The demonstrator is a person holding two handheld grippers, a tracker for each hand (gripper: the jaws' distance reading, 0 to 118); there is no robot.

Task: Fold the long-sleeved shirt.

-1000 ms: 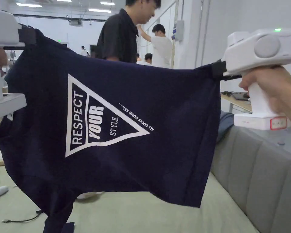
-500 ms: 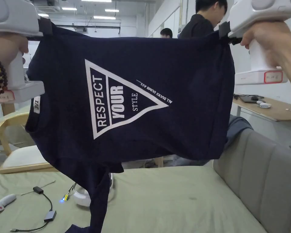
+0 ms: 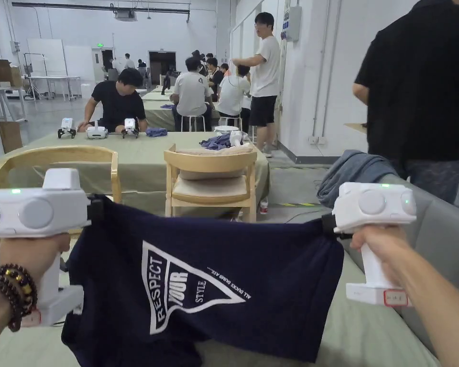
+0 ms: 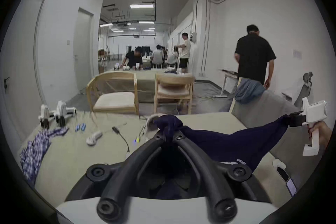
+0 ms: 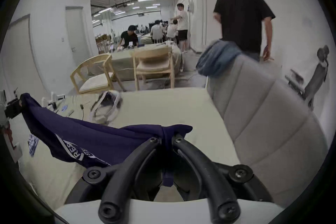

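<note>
You hold a navy shirt (image 3: 214, 282) stretched between two grippers above a pale green table (image 3: 367, 334), your forearms level and spread wide. Your left hand (image 3: 30, 253), beads at the wrist, wraps the pistol grip of the left gripper (image 3: 95, 209); in the left gripper view its black jaws meet on a bunched fold of navy cloth (image 4: 168, 128). Your right hand (image 3: 379, 251) grips the handle of the right gripper (image 3: 330, 224), whose jaws, in the right gripper view, pinch another gathered edge of the shirt (image 5: 166, 134). The fabric sags between the two clamps, its white triangle print (image 3: 185, 291) turned sideways, and its lower edge drops out of the head view, so you cannot tell whether it touches the table. The sleeves are not clearly made out.

Beside your right arm stands a grey padded panel (image 3: 434, 229) with blue cloth (image 3: 353, 174) draped over its far end. On the table to your left, in the left gripper view, lie a checked garment (image 4: 36, 148), cables and two spare grippers (image 4: 54, 115). Beyond the table stand two wooden chairs (image 3: 209, 181). A person in black (image 3: 420, 91), cut off at the shoulders, stands at right; others work at far tables.
</note>
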